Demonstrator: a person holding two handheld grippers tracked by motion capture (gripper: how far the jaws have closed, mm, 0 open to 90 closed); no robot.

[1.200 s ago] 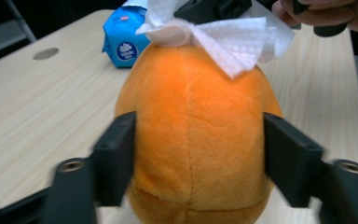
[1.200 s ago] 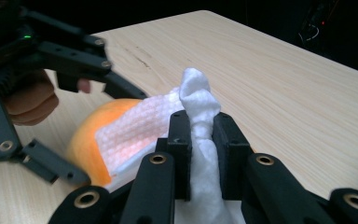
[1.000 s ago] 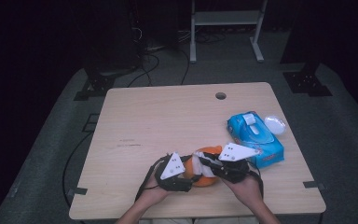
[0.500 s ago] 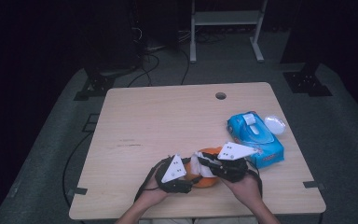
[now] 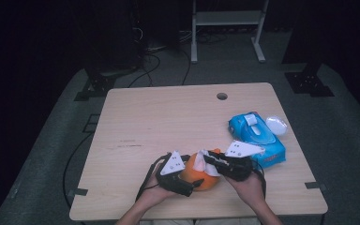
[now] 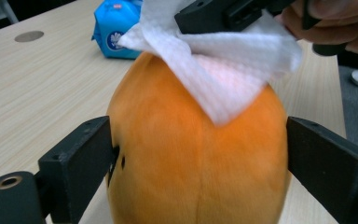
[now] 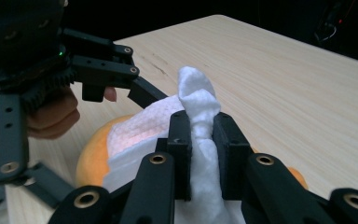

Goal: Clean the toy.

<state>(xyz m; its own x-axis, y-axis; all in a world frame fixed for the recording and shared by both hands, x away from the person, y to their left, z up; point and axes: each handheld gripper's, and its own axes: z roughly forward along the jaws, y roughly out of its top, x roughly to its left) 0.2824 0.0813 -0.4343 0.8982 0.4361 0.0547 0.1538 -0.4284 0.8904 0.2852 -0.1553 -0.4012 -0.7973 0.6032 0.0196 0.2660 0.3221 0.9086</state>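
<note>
Near the table's [image 5: 168, 122] front edge, the orange fruit [image 6: 191, 158] sits between the left gripper's [image 6: 196, 158] jaws, which have just been opening, while the right gripper [image 7: 200, 140] pinches a white wipe [image 7: 196, 98] draped over it, the blue wipes pack [image 5: 258, 138] lying just beyond.
</note>
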